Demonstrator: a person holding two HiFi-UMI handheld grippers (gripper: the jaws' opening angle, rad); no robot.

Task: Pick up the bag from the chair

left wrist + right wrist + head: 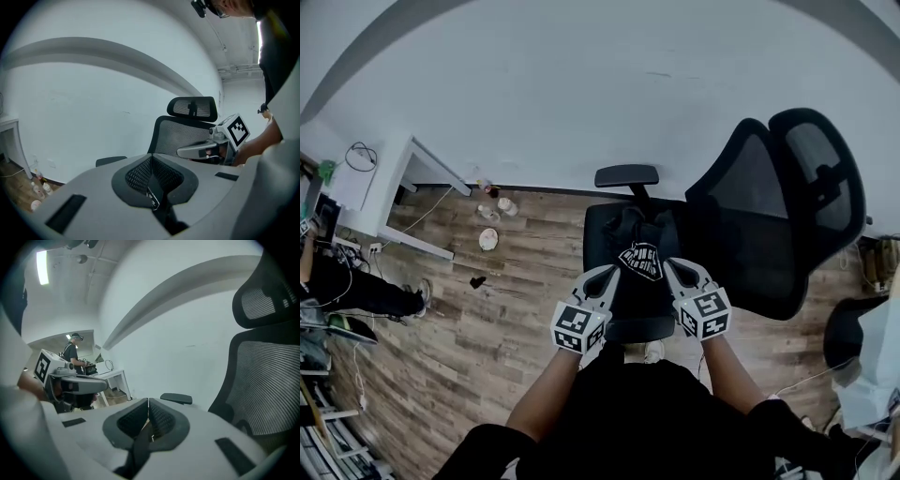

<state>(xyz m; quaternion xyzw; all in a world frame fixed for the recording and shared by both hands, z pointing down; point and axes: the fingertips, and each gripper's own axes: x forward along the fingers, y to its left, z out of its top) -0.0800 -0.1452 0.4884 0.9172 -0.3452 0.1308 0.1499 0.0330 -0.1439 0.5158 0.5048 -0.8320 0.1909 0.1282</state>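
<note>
Two tight grips: left claw [612, 273] and right claw [669, 266], each closed on the bag [639, 246] between them.

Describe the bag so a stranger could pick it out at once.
Find the black mesh office chair against the white wall. On its seat lies the bag, a soft black bundle between the left gripper and right gripper. Its white printed emblem sets it apart from the black seat.
</note>
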